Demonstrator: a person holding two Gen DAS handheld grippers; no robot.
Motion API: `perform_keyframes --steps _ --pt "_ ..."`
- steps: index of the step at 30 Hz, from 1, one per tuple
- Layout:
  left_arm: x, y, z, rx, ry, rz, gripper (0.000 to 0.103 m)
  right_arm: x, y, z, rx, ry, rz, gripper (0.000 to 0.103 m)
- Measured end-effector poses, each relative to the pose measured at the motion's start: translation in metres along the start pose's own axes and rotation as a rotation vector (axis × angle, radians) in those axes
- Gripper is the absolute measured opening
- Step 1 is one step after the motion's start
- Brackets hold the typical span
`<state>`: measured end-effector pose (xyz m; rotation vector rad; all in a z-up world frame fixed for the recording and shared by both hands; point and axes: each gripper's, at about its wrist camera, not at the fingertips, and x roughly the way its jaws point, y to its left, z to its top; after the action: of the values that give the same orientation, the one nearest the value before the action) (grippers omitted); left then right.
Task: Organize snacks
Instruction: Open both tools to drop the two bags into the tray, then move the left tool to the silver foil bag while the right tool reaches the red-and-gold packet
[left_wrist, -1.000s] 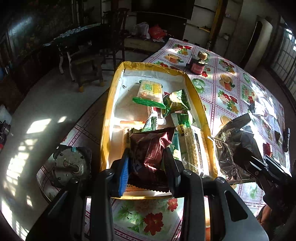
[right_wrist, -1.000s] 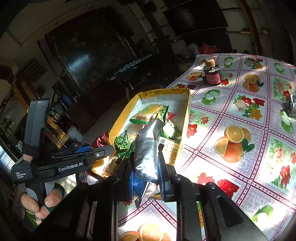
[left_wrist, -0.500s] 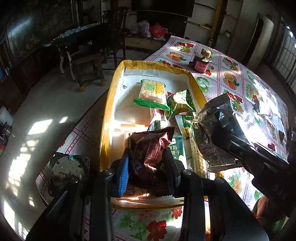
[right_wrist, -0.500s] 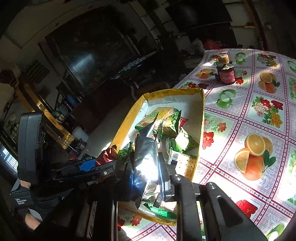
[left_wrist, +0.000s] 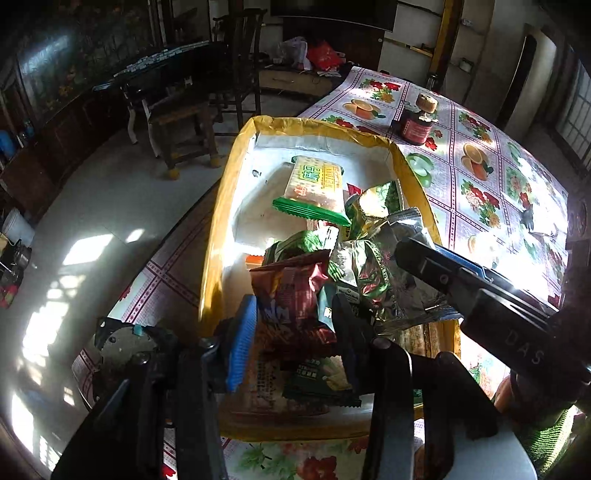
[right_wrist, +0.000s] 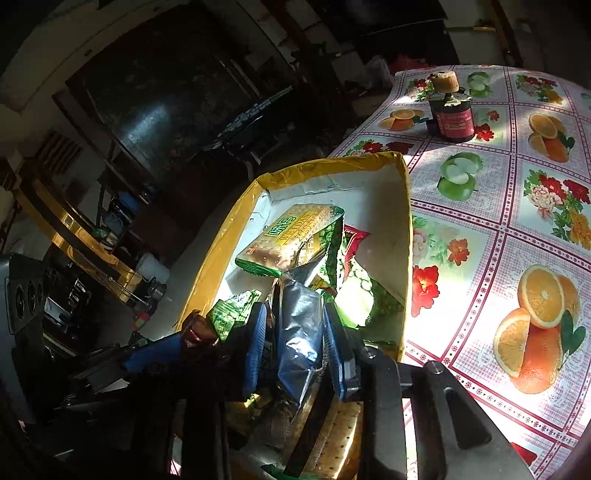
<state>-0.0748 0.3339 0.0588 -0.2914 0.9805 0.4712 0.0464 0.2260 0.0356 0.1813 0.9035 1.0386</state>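
Sunlight fell across a shallow yellow-rimmed cardboard tray with a white floor, which filled the middle of the left wrist view and held a heap of snack packets. At the lower centre of that view the left gripper was closed on a crinkled dark red foil snack packet, pinched upright between its blue-padded fingers above the near end of the tray. From the right edge of the frame the right gripper reached in over the tray, its jaws clamped on a crumpled silver foil snack bag, which hung over the pile of green packets. Farther up the tray lay a flat green-edged cracker packet with yellow lettering, tilted against the others. Beyond the tray, in the upper right of both views, a small dark jar with a red label and a cork-coloured lid stood on the fruit-and-flower patterned tablecloth, well apart from the snacks.
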Motion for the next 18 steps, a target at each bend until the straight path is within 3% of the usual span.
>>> perform_keyframes --steps 2,18 --pt "-0.004 0.000 0.001 -0.003 -0.011 -0.001 0.055 -0.014 -0.006 0.000 0.012 -0.027 -0.004 0.045" --pt "-0.032 -0.063 -0.008 0.104 -0.055 -0.042 0.066 -0.110 -0.066 -0.025 0.103 -0.154 -0.149 0.058"
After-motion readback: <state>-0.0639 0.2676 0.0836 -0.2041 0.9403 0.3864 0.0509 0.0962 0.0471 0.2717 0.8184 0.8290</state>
